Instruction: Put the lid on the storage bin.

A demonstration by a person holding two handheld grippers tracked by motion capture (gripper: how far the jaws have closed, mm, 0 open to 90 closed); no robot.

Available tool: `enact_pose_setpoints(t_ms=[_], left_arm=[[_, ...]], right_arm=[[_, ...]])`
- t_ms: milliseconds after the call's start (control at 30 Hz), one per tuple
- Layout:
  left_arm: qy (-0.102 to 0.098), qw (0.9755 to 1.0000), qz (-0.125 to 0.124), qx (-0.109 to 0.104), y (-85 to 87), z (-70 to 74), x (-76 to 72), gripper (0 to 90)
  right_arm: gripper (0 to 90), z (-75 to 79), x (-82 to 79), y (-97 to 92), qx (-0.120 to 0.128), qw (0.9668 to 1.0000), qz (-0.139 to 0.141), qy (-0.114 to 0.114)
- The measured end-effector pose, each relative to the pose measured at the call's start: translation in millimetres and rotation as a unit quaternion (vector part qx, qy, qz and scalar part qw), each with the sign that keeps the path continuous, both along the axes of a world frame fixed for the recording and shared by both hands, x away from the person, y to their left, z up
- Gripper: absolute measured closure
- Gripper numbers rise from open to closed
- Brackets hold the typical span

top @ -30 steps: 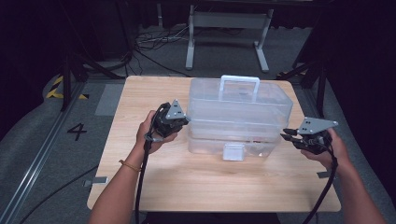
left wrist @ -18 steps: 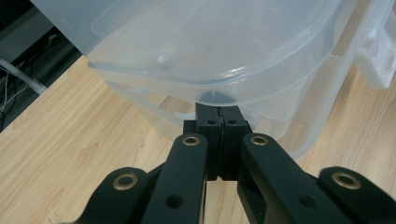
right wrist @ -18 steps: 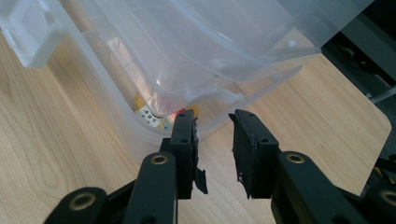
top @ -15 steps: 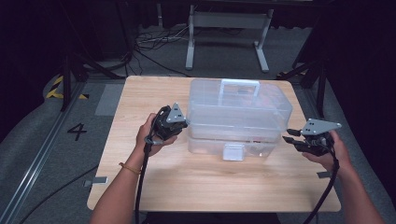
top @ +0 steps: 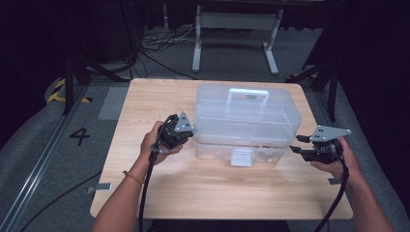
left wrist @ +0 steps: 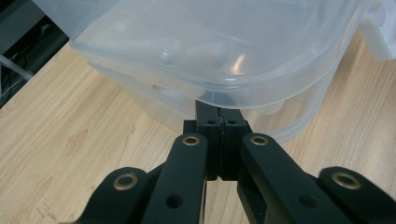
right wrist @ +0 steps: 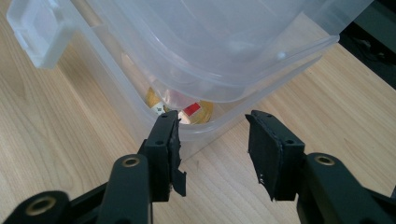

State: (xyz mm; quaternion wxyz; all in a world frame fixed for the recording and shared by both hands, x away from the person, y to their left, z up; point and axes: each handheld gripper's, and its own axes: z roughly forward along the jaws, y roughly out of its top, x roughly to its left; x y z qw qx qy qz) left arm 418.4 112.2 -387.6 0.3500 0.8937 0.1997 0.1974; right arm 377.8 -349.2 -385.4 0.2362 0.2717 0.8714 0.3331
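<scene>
Two black two-jaw grippers are seen, the left gripper point(top: 180, 129) and the right gripper point(top: 300, 145) each topped by a grey three-cornered plate and trailed by a black cable, brass-ringed screw holes being set along the black jaw links, while a thin band point(top: 133, 177) is worn at lower left.

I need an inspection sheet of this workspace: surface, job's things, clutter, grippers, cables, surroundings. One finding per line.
Surface: wooden table, bare around the box.
Job's things: clear plastic box, lid on, white handle on top, white latch in front; a yellow item inside.
Clutter: nothing seen.
Grippers: left gripper shut, at the box's left end; right gripper has just been opening, nothing between its pads, by the box's right end.
Cables: one trails from each gripper; more on the floor behind.
Surroundings: grey floor, metal stand, dark background.
</scene>
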Motion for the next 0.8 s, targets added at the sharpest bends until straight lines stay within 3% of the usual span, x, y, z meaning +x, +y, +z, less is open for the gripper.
enact_pose_setpoints(t_ms=[433, 567, 800], left_arm=[[0.001, 0.9999, 0.010, 0.002, 4.9, -8.1, -2.2, 90.0], [0.005, 0.9998, 0.017, 0.013, 6.3, -12.0, -0.9, 90.0], [0.004, 0.9998, 0.017, 0.014, 6.6, -12.3, -1.6, 90.0]], right_arm=[[41.3, -6.6, -2.5, 7.1, 0.010, 0.9998, 0.010, 0.011], [38.2, -9.5, -2.7, 9.6, 0.012, 0.9999, 0.002, 0.012], [35.1, -10.8, -1.0, 10.9, 0.018, 0.9997, -0.007, 0.012]])
